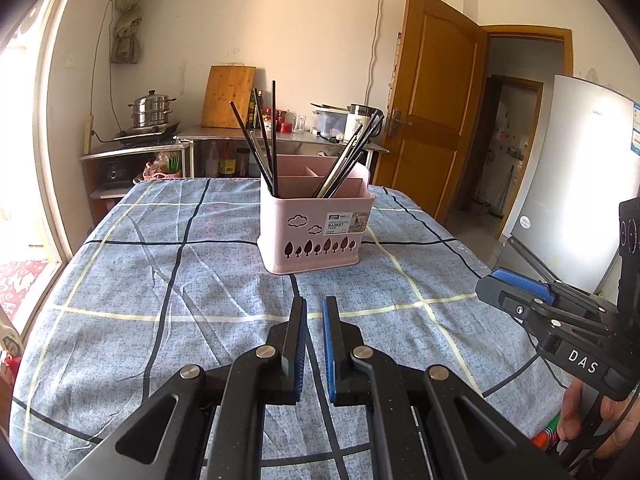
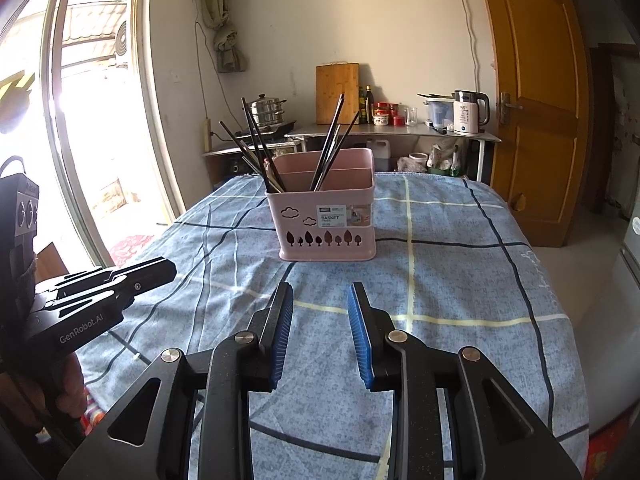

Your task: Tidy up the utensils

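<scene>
Chopsticks [image 1: 260,140] stand in a pink basket [image 1: 316,232] at the middle of the table, toward its far half. They are dark and thin, in two leaning bunches: one in the left compartment, fanning up and left, one [image 1: 348,156] further right, tilting right. The basket has a divided top, cut-out trees and clouds on its near wall, and a label reading BASKET.

The left gripper [image 1: 314,308] hovers over the near part of the table with only a narrow gap between its blue pads, holding nothing. The right gripper [image 2: 320,296] sits a little wider apart, also empty and touching nothing. Both point at the basket, well short of it.

The tablecloth [image 1: 160,280] is blue with dark and pale check lines, slightly creased. Beyond it a steel counter [image 2: 400,130] carries a cutting board [image 2: 337,92], jars and a kettle [image 2: 470,114]; a steamer pot [image 1: 152,110] sits to the left, a wooden door [image 1: 432,100] to the right
</scene>
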`<state>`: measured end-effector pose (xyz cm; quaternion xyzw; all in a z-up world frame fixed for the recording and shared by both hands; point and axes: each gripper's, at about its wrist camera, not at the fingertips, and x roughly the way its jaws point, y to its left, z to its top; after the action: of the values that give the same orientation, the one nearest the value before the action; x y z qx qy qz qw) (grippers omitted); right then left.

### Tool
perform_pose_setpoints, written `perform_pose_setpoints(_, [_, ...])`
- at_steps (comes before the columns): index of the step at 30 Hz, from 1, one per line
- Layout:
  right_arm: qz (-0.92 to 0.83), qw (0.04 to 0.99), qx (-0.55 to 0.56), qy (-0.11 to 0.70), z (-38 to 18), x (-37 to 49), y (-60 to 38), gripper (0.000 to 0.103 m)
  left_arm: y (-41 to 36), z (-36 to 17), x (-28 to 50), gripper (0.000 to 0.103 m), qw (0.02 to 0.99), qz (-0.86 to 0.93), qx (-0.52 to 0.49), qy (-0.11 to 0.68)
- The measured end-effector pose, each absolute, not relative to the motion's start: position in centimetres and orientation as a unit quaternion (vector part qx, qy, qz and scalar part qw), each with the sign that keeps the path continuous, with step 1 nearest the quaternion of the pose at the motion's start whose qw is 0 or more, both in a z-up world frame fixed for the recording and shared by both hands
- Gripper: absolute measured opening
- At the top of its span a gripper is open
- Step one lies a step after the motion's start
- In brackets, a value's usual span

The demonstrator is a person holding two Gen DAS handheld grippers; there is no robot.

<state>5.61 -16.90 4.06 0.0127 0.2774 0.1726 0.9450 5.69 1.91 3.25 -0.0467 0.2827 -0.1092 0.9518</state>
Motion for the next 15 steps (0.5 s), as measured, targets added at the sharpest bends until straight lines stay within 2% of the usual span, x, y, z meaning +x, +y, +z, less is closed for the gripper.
perform_pose_setpoints(15, [0.17, 0.946, 0.014, 0.276, 4.09, 5.71, -17.06, 0.029, 1.69, 3.18, 5.68, 0.007, 0.952, -0.11, -0.047, 0.283])
